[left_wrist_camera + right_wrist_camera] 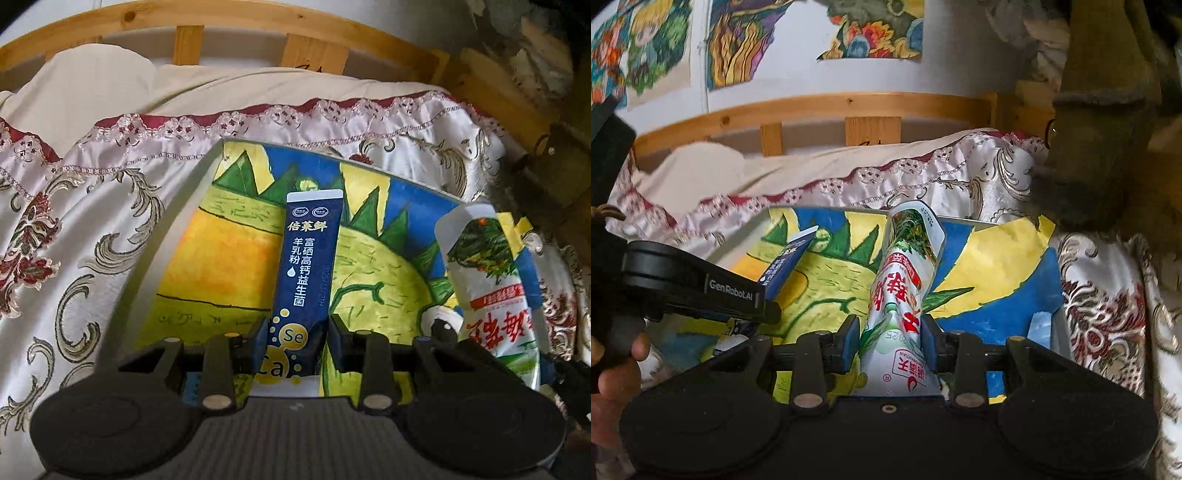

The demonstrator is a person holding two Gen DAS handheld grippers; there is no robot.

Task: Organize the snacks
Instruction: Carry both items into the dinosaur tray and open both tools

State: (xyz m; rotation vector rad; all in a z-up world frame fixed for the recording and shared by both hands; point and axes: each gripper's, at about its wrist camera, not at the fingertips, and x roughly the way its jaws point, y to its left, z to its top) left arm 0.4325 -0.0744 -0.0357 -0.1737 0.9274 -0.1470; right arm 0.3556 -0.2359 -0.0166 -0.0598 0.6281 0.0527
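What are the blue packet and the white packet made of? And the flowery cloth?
The blue packet looks like smooth plastic or foil film: flat, crisp-edged, with a slight sheen. The white packet seems to be shiny, crinkly plastic film; it bends and catches the light. The flowery cloth looks like glossy satin with raised embroidered scrolls and a lace-like edge, though the exact fibre cannot be told.

We see soft, even daylight with a mild sheen on the white satin embroidered bedcover [122, 236]. Fisheye distortion bows the pine wooden headboard [820, 107]. Frame corners turn dark and blurred, especially the upper right.
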